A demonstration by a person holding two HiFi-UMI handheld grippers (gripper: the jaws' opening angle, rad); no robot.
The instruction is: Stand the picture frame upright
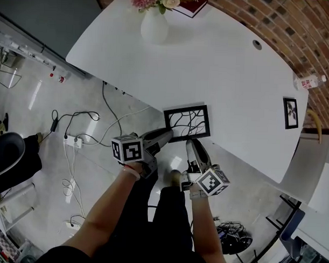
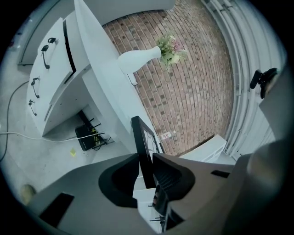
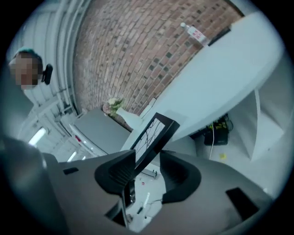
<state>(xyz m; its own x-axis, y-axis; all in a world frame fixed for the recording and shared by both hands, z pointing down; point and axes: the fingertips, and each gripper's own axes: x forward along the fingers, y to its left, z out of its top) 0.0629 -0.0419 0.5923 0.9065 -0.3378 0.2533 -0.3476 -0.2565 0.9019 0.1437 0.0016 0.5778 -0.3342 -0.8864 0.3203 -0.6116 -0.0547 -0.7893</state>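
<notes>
A black picture frame point(image 1: 187, 122) holding a branch drawing sits at the near edge of the white table point(image 1: 231, 76). My left gripper point(image 1: 167, 135) is at its near left corner. In the left gripper view the frame point(image 2: 143, 147) stands edge-on between the fingers, and the left gripper point(image 2: 146, 170) is shut on it. My right gripper point(image 1: 192, 142) is at the frame's near edge. In the right gripper view the tilted frame point(image 3: 154, 135) leans against one finger, with a gap to the other, and the right gripper point(image 3: 147, 167) is open.
A white vase point(image 1: 154, 25) of flowers and a red book point(image 1: 190, 5) stand at the table's far end. A small framed picture point(image 1: 290, 113) and a bottle point(image 1: 310, 81) are at the right. Cables and a power strip point(image 1: 73, 141) lie on the floor left of me.
</notes>
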